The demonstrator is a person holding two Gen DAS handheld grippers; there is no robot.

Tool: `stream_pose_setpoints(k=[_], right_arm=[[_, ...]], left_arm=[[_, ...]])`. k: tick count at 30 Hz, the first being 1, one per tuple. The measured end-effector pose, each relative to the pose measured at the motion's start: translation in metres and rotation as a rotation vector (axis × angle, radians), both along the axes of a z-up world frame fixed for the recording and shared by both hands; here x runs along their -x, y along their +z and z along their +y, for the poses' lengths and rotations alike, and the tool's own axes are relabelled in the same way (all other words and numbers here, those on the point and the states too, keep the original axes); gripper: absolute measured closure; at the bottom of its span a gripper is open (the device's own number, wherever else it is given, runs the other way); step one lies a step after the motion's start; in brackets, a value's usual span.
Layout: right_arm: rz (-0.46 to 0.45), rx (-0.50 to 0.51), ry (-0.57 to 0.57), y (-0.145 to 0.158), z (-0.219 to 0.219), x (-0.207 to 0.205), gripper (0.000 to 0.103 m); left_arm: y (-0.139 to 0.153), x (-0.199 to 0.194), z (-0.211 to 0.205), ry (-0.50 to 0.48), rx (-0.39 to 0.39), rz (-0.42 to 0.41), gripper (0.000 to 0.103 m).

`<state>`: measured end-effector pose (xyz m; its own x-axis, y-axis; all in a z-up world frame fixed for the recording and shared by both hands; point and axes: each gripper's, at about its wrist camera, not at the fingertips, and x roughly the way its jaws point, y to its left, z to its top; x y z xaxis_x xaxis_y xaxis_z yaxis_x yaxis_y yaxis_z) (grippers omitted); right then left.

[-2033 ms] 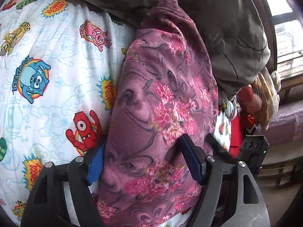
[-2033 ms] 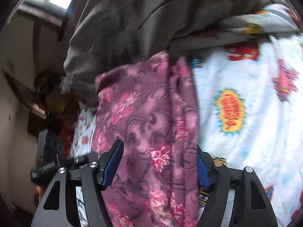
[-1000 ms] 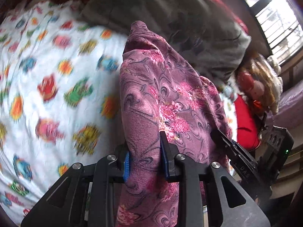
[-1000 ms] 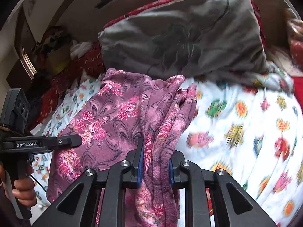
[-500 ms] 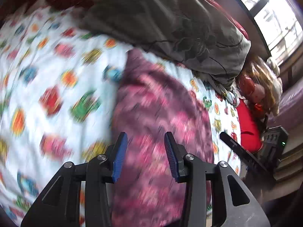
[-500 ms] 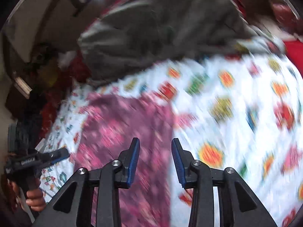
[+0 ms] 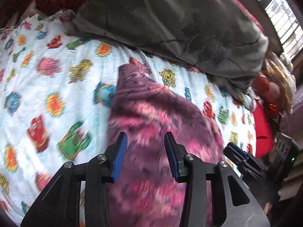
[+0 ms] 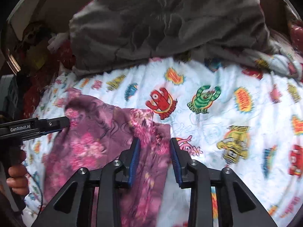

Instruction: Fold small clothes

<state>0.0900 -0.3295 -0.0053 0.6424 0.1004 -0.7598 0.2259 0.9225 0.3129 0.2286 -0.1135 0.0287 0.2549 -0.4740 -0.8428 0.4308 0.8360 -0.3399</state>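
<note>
A purple fleece garment with pink flowers (image 7: 157, 117) lies flat on the cartoon-print bedsheet (image 7: 47, 87). My left gripper (image 7: 145, 145) is open and hovers above the garment's near part, holding nothing. The garment also shows in the right wrist view (image 8: 98, 138). My right gripper (image 8: 154, 149) is open above its right edge, holding nothing. The left gripper (image 8: 55, 126) shows at the left of the right wrist view. The right gripper (image 7: 236, 152) shows at the lower right of the left wrist view.
A grey blanket (image 7: 180, 22) is heaped along the far side of the bed and shows in the right wrist view too (image 8: 161, 22). A red cushion (image 7: 263, 132) and a doll (image 7: 272, 89) lie at the right end. A window (image 7: 284, 19) is beyond.
Both grippers were shut on the lifted garment a second ago. They have let go, the garment has dropped flat on the sheet, and both grippers have opened and pulled back.
</note>
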Motion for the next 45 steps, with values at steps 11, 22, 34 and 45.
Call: stream_pose_setpoints(k=[11, 22, 34, 45], right_arm=[[0.129, 0.018, 0.015, -0.009, 0.023, 0.056, 0.051], [0.274, 0.221, -0.092, 0.003, 0.049, 0.123, 0.034], [0.153, 0.434, -0.180, 0.033, 0.103, 0.195, 0.005], [0.059, 0.475, -0.200, 0.044, 0.128, 0.194, 0.003]], left_arm=[[-0.029, 0.067, 0.046, 0.012, -0.059, 0.029, 0.046], [-0.017, 0.136, 0.082, -0.013, -0.185, -0.112, 0.044], [-0.014, 0.191, 0.111, 0.014, -0.388, -0.378, 0.033], [-0.012, 0.220, 0.107, -0.001, -0.364, -0.403, 0.033]])
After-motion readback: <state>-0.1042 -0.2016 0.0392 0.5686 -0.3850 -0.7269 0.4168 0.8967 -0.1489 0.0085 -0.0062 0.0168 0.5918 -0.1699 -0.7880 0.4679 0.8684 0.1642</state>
